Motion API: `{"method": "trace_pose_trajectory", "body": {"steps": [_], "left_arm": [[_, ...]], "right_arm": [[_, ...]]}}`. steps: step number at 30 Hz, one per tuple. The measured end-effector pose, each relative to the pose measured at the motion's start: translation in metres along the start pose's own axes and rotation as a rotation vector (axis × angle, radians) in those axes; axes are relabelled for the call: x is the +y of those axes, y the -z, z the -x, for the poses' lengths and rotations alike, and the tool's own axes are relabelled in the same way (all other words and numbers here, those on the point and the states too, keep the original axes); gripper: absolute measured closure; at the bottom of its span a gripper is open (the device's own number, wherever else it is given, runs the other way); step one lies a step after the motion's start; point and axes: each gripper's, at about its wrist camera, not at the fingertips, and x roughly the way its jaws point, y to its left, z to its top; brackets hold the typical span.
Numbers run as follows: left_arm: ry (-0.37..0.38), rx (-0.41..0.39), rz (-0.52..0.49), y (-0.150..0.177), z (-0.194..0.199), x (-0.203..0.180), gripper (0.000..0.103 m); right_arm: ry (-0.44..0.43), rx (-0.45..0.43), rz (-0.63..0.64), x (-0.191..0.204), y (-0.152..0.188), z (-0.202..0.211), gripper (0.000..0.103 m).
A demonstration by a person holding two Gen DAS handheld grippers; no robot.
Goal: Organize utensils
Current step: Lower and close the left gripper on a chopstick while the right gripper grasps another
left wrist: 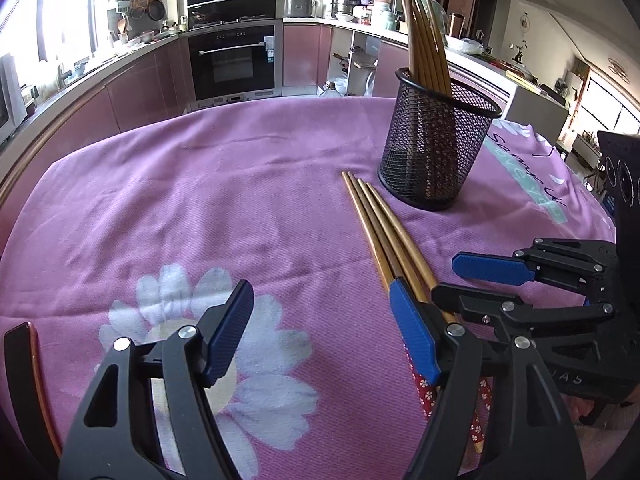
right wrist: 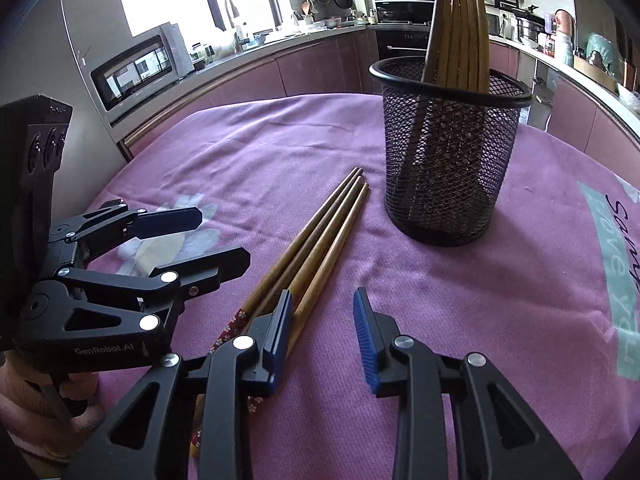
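Far left in the left wrist view: a dark flat object with a reddish edge (left wrist: 28,364), cut off by the picture's border, identity hard to tell. Next, the left gripper (left wrist: 324,328), jaws wide apart, nothing clamped; its left pad over the white flower print of the pink tablecloth (left wrist: 200,200), its right pad (left wrist: 414,332) covering the lower part of the loose chopsticks (left wrist: 380,232). Four of these counted, lying side by side on the cloth, tips toward the far edge of the table, patterned red handle ends hidden under both tools and cut off near the near edge. Right of them, the right gripper (right wrist: 322,338), jaws partly closed but still apart, not pressing on anything; in the right wrist view only the rightmost chopstick passes into the gap, beside the left pad (right wrist: 280,336), the others running outside and under that pad. Whether the pad touches the stick: cannot tell. Farther right and toward the far edge, one black mesh holder (right wrist: 448,160), upright, just beside the loose tips but apart from them. Inside, standing chopsticks (right wrist: 460,28), about six, overlapping and cut off at the top, exact count unsure.
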Motion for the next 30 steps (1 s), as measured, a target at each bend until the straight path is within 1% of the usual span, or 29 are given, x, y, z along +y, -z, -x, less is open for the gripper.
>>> {"method": "trace_pose_trajectory", "body": {"steps": [3, 7, 10, 15, 17, 19, 22, 25, 30], "left_arm": [[0.003, 0.005, -0.019, 0.0, -0.002, -0.003, 0.035], [0.026, 0.023, -0.048, -0.002, -0.006, -0.009, 0.035], [0.012, 0.039, -0.063, -0.002, -0.013, -0.013, 0.038], [0.031, 0.054, -0.057, -0.003, -0.02, -0.011, 0.039], [0.029, 0.055, -0.066, -0.003, -0.02, -0.013, 0.042], [0.029, 0.062, -0.072, -0.003, -0.022, -0.013, 0.049], [0.018, 0.062, -0.079, -0.002, -0.022, -0.013, 0.055], [0.026, 0.065, -0.067, -0.003, -0.022, -0.009, 0.06], [0.027, 0.062, -0.064, -0.011, -0.026, -0.01, 0.059]], "right_arm": [[0.002, 0.002, -0.008, -0.003, 0.0, 0.002, 0.075], [0.003, 0.011, -0.012, -0.006, 0.0, 0.002, 0.077], [0.001, 0.012, -0.016, -0.008, -0.001, 0.002, 0.077], [-0.002, 0.013, -0.021, -0.01, -0.001, 0.002, 0.077], [-0.003, 0.013, -0.023, -0.009, -0.001, 0.001, 0.077], [-0.004, 0.013, -0.024, -0.009, -0.002, 0.001, 0.077], [-0.002, 0.012, -0.02, -0.009, -0.002, 0.0, 0.077], [0.0, 0.012, -0.017, -0.009, -0.002, 0.0, 0.077], [0.01, 0.015, -0.005, -0.006, -0.006, -0.004, 0.079]]}}
